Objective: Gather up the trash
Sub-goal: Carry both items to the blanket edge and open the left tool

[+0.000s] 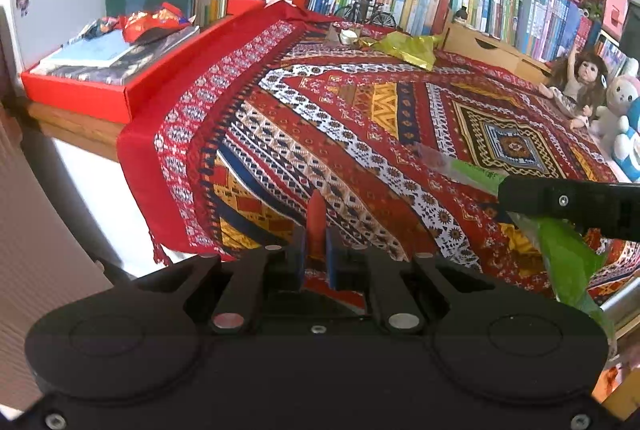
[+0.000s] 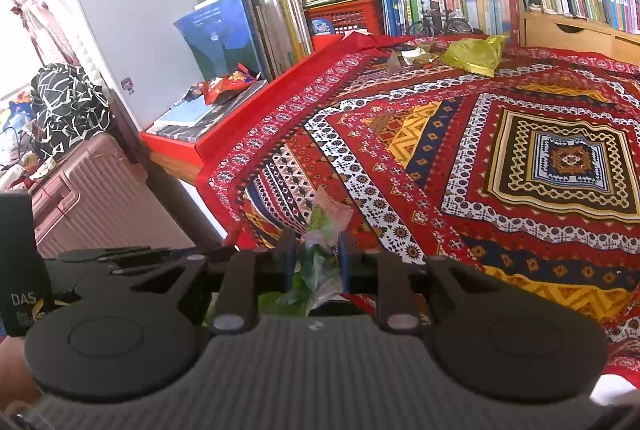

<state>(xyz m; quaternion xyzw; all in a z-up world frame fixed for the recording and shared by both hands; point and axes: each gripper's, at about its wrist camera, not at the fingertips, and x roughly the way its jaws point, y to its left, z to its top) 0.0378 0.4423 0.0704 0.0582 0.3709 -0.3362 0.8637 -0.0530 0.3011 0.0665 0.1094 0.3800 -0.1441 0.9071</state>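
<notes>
Trash in hand: green wrapper [image 2: 320, 262] clamped in right gripper [image 2: 316, 258], red scrap [image 1: 317, 226] pinched in left gripper [image 1: 316, 250]. Next: bin both, then far yellow wrapper [image 1: 408, 47].

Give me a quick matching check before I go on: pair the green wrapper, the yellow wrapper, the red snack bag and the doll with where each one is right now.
Things:
1. green wrapper
2. yellow wrapper
3. red snack bag
4. doll

Places:
A. on the books in the red box
B. far side of the patterned cloth, near the books
C. clamped in the right gripper
D. right edge of the cloth, beside plush toys

Pairs: 1-C, 2-B, 3-A, 4-D
</notes>
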